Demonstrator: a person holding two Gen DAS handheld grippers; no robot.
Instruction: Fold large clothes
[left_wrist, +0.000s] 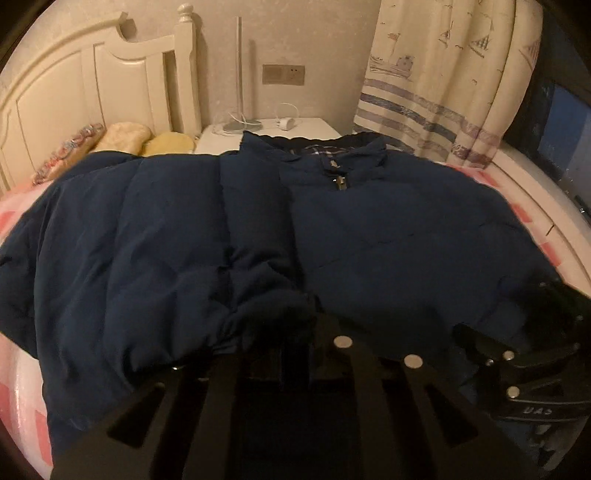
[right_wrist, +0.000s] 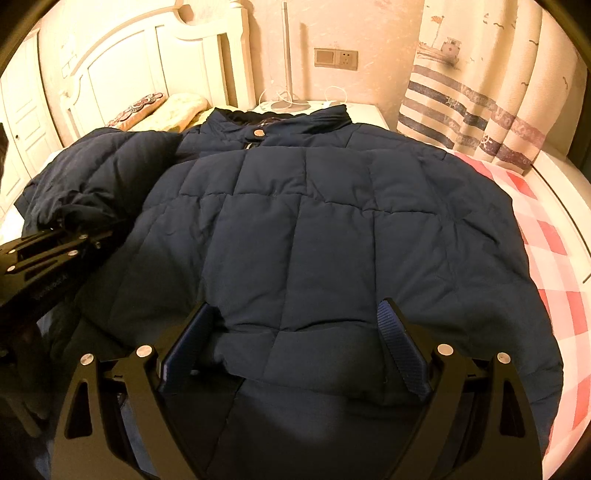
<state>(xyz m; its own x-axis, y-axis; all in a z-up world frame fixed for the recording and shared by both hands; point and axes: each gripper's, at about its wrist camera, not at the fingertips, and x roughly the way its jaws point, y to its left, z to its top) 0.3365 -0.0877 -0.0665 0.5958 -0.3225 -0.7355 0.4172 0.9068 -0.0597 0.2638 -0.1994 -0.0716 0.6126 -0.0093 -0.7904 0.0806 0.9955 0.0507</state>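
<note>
The navy jacket (right_wrist: 295, 229) lies spread across the bed (right_wrist: 554, 258), collar toward the headboard. The left tool (right_wrist: 62, 230) is clamped on a sleeve cuff (left_wrist: 266, 314); the right tool (right_wrist: 295, 332) stands wide apart, straddling the hem.

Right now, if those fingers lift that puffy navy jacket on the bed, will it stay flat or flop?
The navy jacket would probably flop: its sleeve already bunches softly where the left gripper pinches it. The quilted padding suggests it is bulky but fairly light. It seems unlikely to slide much.
</note>
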